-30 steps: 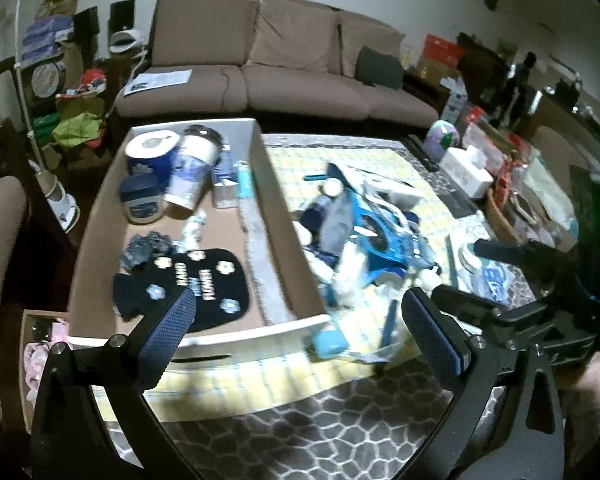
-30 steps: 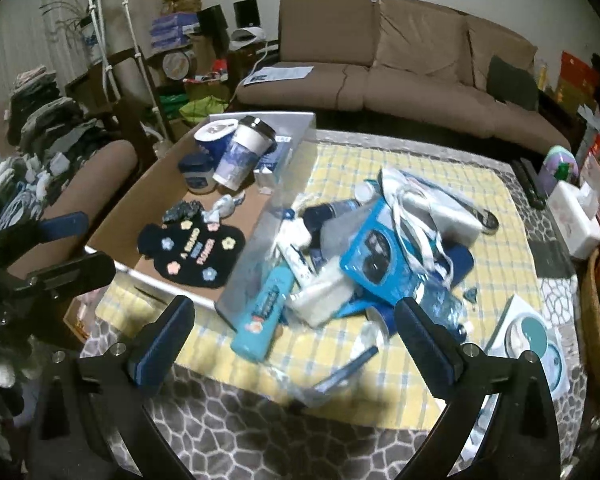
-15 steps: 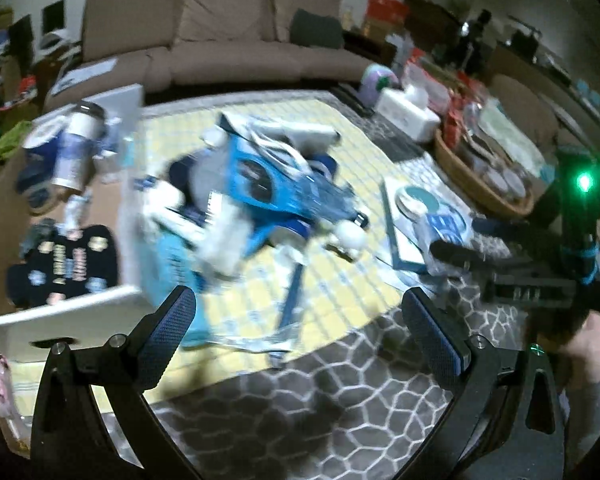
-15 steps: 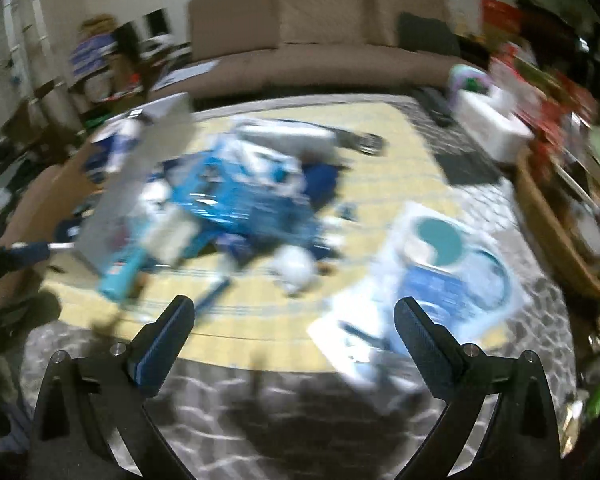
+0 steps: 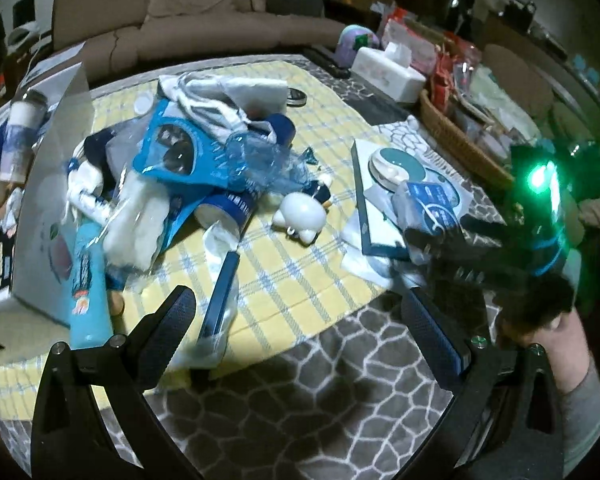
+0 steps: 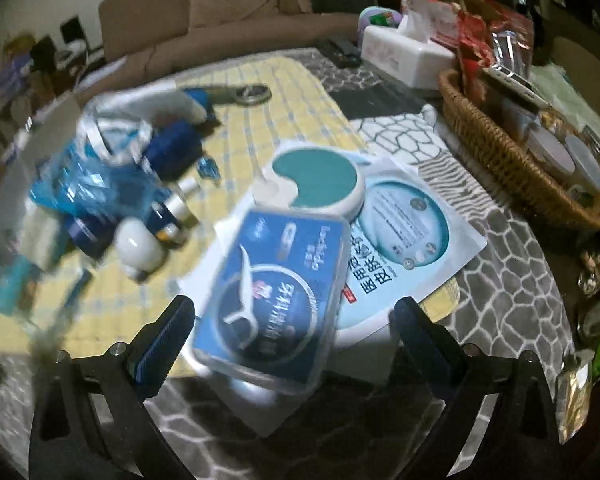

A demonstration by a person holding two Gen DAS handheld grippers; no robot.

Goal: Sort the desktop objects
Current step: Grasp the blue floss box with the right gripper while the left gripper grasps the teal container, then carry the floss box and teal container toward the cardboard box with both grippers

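Note:
A flat blue floss-pick box (image 6: 276,292) rests on a white pack with a teal disc (image 6: 404,232). My right gripper (image 6: 296,332) is lowered around that box and its jaws are closing. The box lies between the pads, and a gap still shows on its right side. In the left wrist view the right gripper (image 5: 436,248) is a dark blur over the same blue box (image 5: 432,204). My left gripper (image 5: 300,328) stands open and holds nothing, above the grey patterned cloth at the table's near edge. A heap of blue and white items (image 5: 188,160) sits on the yellow checked cloth.
A cardboard box (image 5: 40,220) stands at the left, with a teal tube (image 5: 86,280) against it. A white figurine (image 5: 300,216) and a long blue pack (image 5: 220,284) lie near the heap. A wicker basket (image 6: 500,152) and a tissue box (image 6: 400,52) are at the right.
Both grippers have swung right, away from the cardboard box, and dropped lower. The right one now straddles the blue floss-pick box, with its jaws slightly narrower.

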